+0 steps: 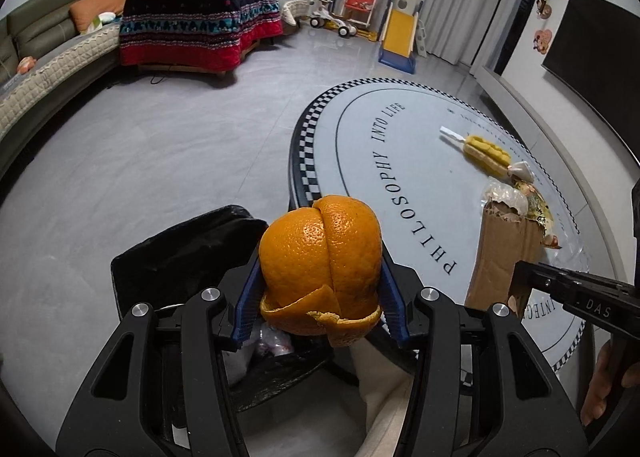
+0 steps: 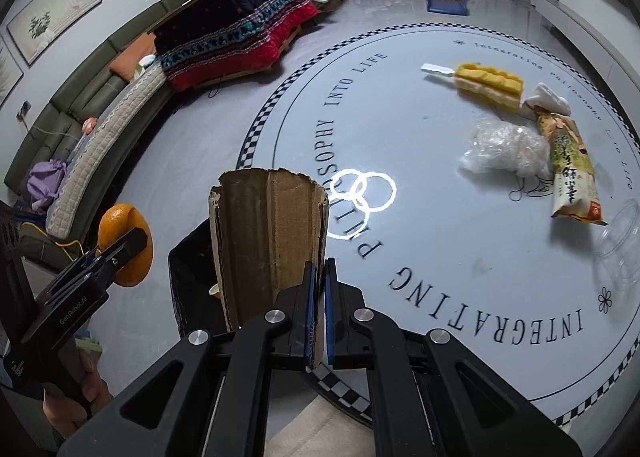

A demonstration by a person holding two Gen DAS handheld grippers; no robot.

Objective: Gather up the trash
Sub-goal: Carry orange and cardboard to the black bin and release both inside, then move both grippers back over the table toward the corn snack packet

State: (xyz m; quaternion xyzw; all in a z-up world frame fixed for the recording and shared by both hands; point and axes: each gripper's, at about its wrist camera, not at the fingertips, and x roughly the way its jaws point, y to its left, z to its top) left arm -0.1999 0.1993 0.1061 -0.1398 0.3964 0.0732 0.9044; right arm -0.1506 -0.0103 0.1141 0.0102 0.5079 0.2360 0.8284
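Observation:
My left gripper [image 1: 320, 297] is shut on a hollow orange peel [image 1: 320, 257], its blue pads pressing both sides. It hangs over a bin lined with a black bag [image 1: 180, 257] beside the round table [image 1: 420, 129]. My right gripper [image 2: 320, 266] is shut on the lower edge of a torn piece of brown cardboard [image 2: 268, 233], which stands upright above the bin [image 2: 192, 273] at the table's edge. In the right wrist view the peel [image 2: 118, 223] and left gripper [image 2: 116, 253] are at the left. The left wrist view has the cardboard [image 1: 500, 253] and right gripper [image 1: 536, 277] at the right.
On the table lie a yellow ice-pop wrapper [image 2: 488, 85], a white crumpled tissue [image 2: 548, 99], crumpled clear plastic [image 2: 504, 149], a printed snack wrapper [image 2: 568, 165] and a clear plastic cup [image 2: 620, 249]. A sofa [image 1: 48, 57], a blanket-covered table [image 1: 200, 25] and children's toys [image 1: 396, 37] stand farther back.

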